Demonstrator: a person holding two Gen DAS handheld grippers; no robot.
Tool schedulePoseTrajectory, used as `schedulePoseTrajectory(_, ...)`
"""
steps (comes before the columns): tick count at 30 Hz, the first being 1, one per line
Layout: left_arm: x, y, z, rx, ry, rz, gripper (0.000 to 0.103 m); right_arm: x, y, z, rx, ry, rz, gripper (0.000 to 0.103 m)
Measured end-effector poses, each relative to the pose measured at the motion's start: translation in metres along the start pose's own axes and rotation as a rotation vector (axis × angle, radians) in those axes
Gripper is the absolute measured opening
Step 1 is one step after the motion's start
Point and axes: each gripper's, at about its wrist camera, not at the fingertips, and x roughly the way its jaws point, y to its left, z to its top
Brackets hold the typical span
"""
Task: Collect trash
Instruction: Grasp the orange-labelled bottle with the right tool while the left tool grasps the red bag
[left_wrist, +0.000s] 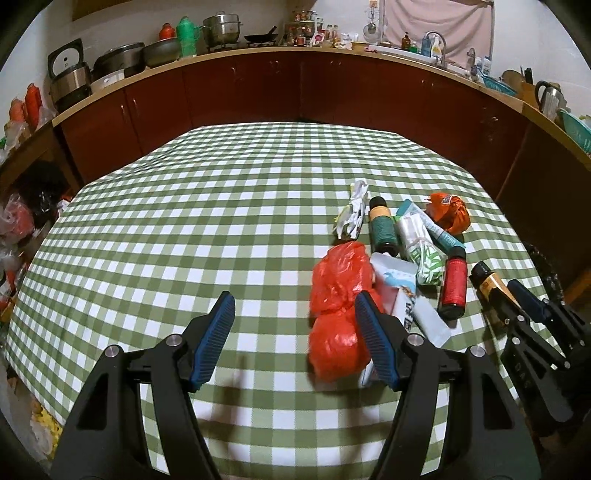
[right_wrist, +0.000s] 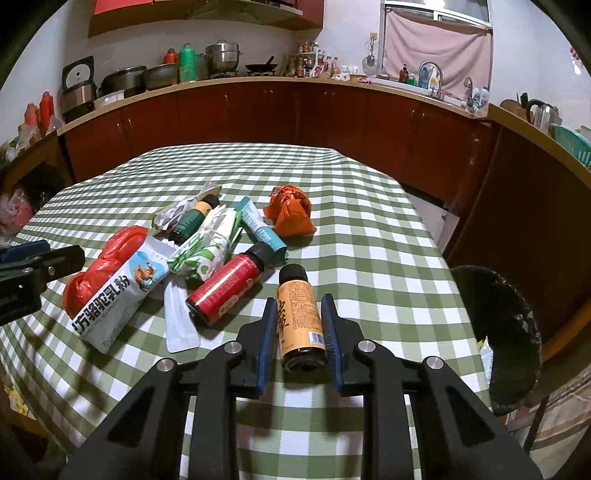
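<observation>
1. The right gripper (right_wrist: 298, 345) has its blue pads on either side of the orange-labelled bottle (right_wrist: 300, 320), close against its flanks; whether they press it or only bracket it I cannot tell. The bottle is small and dark, with a black cap pointing away from the camera, an orange label bearing black characters and a barcode, and it lies on the checked tablecloth (right_wrist: 369, 258).
2. The left gripper (left_wrist: 295, 334) stands wide apart with nothing between its pads; its right pad is beside the red plastic bag (left_wrist: 338, 314).
3. Just left of the orange-labelled bottle lies the red bottle (right_wrist: 225, 290), black-capped, on its side.
4. Further left of that bottle is the white milk-powder pouch (right_wrist: 118, 299), printed with black characters and a camel, leaning on the crumpled red plastic bag.
5. Beyond the orange-labelled bottle lie a green-and-white wrapper (right_wrist: 205, 247), a dark green bottle (right_wrist: 192, 219) and a teal tube (right_wrist: 264, 230), heaped together.
6. Farther beyond sits a crumpled orange wrapper (right_wrist: 291, 210), apart from the heap.
7. To the right of the orange-labelled bottle, off the table edge, stands a dark bin (right_wrist: 513, 332).
</observation>
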Motion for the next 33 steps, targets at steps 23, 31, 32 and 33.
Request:
schedulePoseTrajectory(23,0.025,-0.017,-0.007,0.036,0.044,-0.067,0.063,0.002,-0.011,-0.005,0.022,-0.001,0.012,0.025)
schedulePoseTrajectory(31,0.024,-0.014,-0.014,0.077,0.027,-0.06,0.036,0.001,-0.01,-0.005,0.017,-0.002,0.013,0.025)
schedulePoseTrajectory(32,0.023,-0.014,-0.015,0.081,0.023,-0.056,0.036,0.001,-0.009,-0.005,0.016,-0.004,0.013,0.025)
schedulePoseTrajectory(33,0.022,-0.014,-0.015,0.082,0.018,-0.05,0.036,0.001,-0.01,-0.005,0.016,-0.007,0.013,0.025)
